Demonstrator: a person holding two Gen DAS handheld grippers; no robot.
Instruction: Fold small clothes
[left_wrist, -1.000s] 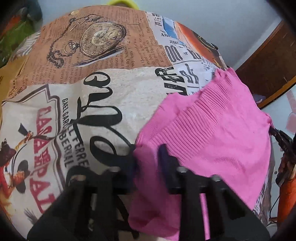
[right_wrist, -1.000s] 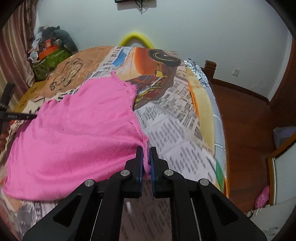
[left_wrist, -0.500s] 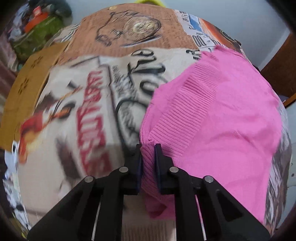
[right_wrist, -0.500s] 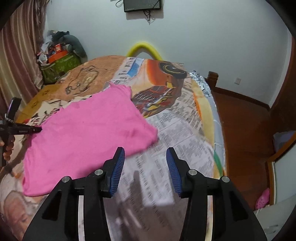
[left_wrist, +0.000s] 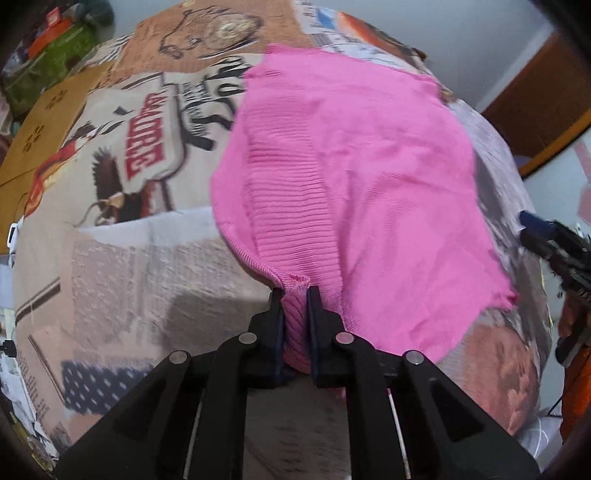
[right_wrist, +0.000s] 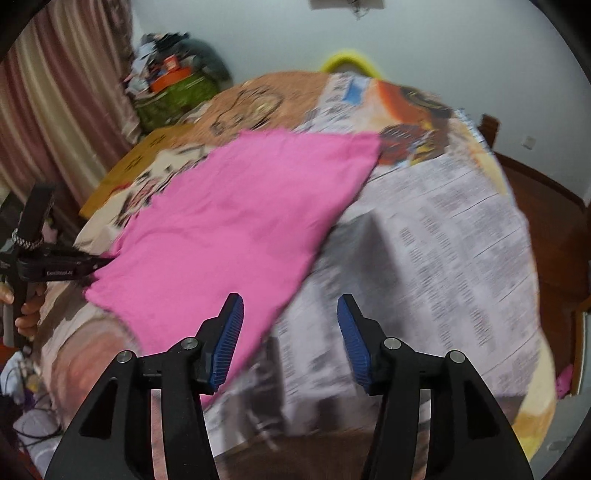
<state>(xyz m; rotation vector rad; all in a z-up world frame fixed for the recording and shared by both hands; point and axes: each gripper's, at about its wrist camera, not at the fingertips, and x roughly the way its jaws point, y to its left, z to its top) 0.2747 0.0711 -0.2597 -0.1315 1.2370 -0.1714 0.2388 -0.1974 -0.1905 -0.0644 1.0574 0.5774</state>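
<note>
Pink knit garment (left_wrist: 369, 177) lies spread on the bed (left_wrist: 147, 258), over the printed newspaper-pattern bedspread. Landmark for all positions: the garment.

Left tongs (left_wrist: 295, 291): narrow, clamped on a bunched fold of the garment's ribbed hem at its near edge. Pink rib knit fills the gap between the two pads and pokes out above them. The hem rises into a small ridge at the grip; the remaining cloth runs flat away from the grip toward the far side of the bed.

Right tongs (right_wrist: 291, 332): jaws opening, nothing between them. Blue ribbed pads (right_wrist: 229, 339) show clear on both inner faces. Left pad sits over the garment's near right edge in the right wrist view; whether it touches the cloth cannot be told. Right pad is over bare bedspread, beside the garment.

In the right wrist view the garment (right_wrist: 236, 221) reads as a rough flat rectangle, one corner pointing to the far side of the bed; the left tongs (right_wrist: 92, 264) meet its left corner, with a hand (right_wrist: 27, 310) gripping the handle.

Beyond the garment: curtain (right_wrist: 66, 110) and a pile of clutter (right_wrist: 173, 81) against the wall. Both views have some motion blur.
</note>
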